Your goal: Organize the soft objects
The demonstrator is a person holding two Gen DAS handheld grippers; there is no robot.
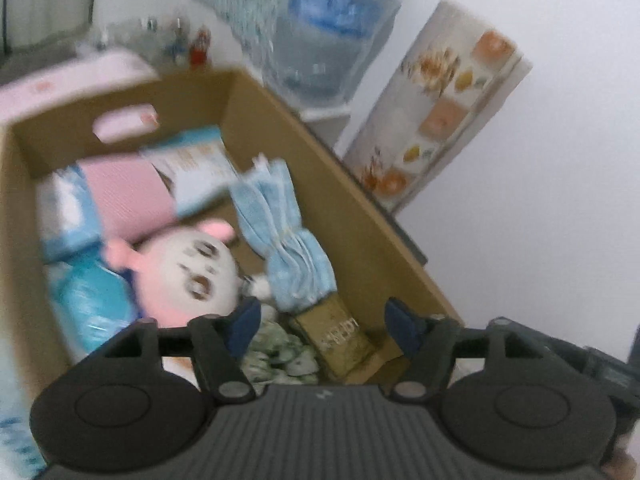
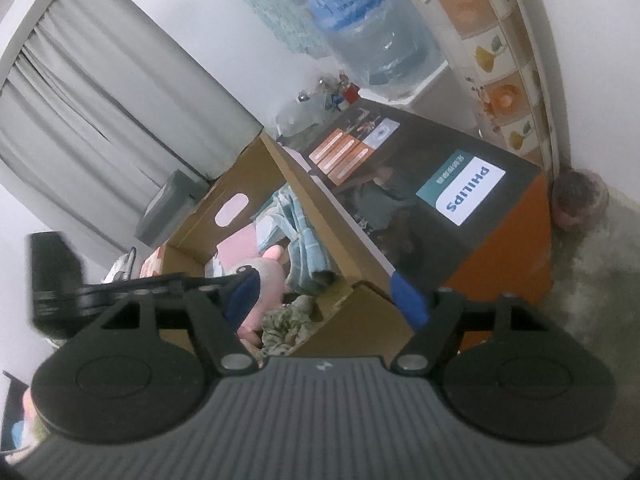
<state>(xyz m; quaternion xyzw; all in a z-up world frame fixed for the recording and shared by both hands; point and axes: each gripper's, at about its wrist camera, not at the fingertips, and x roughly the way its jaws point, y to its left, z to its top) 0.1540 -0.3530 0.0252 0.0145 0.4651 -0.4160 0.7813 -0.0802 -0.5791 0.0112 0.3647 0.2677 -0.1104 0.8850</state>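
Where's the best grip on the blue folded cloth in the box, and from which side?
Judging from the left wrist view: take the blue folded cloth at its pinched waist, where the folds gather narrowest. Come from above with the open left tool, jaws across the bundle. The plush toy crowds one side, so avoid a sideways approach.

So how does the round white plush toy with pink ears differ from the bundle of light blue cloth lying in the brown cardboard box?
The round white plush toy with pink ears is ball-shaped with a printed face; the bundle of light blue cloth is long, pleated and plain. The toy lies towards the middle of the box, the cloth nearer one side wall. Both lie loose inside the brown cardboard box, touched by neither gripper.
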